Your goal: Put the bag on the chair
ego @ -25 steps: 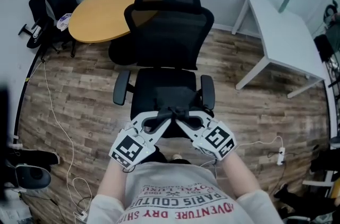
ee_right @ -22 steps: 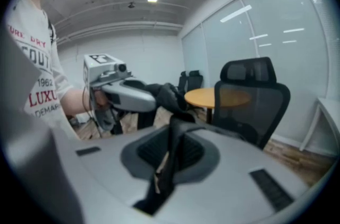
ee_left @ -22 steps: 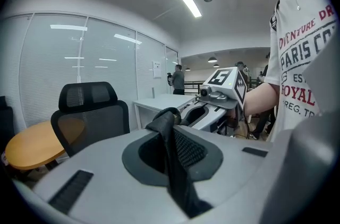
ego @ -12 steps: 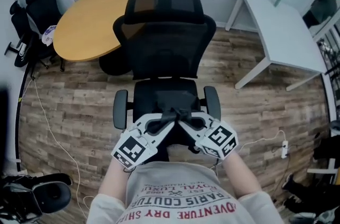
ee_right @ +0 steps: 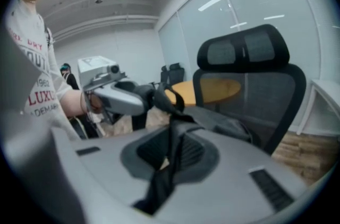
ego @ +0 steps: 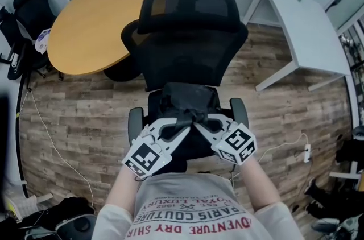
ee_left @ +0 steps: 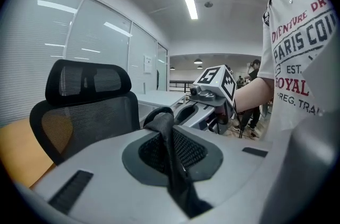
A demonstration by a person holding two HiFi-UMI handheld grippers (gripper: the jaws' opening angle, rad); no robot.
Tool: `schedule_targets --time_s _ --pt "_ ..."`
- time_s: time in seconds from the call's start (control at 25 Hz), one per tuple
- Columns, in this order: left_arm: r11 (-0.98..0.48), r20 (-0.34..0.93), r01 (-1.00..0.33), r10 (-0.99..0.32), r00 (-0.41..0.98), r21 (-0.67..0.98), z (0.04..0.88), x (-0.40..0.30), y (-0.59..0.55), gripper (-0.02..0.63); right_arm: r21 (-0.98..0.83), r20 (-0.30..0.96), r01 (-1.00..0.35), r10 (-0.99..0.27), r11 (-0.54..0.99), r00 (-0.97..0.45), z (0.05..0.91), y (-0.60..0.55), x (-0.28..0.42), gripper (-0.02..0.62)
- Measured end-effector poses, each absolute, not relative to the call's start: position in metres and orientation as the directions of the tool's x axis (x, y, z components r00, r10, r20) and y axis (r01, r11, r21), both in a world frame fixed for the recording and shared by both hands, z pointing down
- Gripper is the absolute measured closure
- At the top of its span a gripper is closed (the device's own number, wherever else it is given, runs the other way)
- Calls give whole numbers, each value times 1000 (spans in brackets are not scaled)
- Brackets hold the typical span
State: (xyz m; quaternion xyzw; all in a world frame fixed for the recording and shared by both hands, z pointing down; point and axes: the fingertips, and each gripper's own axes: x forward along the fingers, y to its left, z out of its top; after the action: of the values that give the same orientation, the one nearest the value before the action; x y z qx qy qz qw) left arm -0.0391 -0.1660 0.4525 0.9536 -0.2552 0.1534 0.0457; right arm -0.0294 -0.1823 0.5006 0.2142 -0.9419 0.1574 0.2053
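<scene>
In the head view, my left claw [ego: 181, 124] and right claw [ego: 200, 123] meet just in front of the black bag [ego: 187, 98], over the chair [ego: 193, 40] seat. The left gripper view shows my claw clamped on the bag's strap [ee_left: 169, 148]. The right gripper view shows the same grip on a strap [ee_right: 171, 156].

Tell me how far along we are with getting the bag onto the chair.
Done: the bag is already over the seat of the chair, in front of its backrest. In hand: the left tool and right tool are both shut on its strap. Left: settle it on the seat (I cannot tell if it rests yet), then release.
</scene>
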Motion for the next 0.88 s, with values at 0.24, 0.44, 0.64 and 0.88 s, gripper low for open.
schedule_targets --time_s 0.24,0.44,0.64,0.88 --pt "-871 364 -490 -460 810 -9 469 -57 -214 561 -215 473 -490 -348 845 -809 518 -231 -49 551" --pt "-863 361 -505 -464 809 25 482 -64 -245 561 -215 485 -494 -347 843 -803 531 -262 -56 551" --pt "-876 404 -482 -432 806 25 501 -67 -260 561 -221 521 -505 -337 834 -785 551 -275 -60 551" --pt "-873 407 -483 -420 811 62 523 -68 -265 561 -248 538 -528 -338 812 -772 575 -282 -59 551"
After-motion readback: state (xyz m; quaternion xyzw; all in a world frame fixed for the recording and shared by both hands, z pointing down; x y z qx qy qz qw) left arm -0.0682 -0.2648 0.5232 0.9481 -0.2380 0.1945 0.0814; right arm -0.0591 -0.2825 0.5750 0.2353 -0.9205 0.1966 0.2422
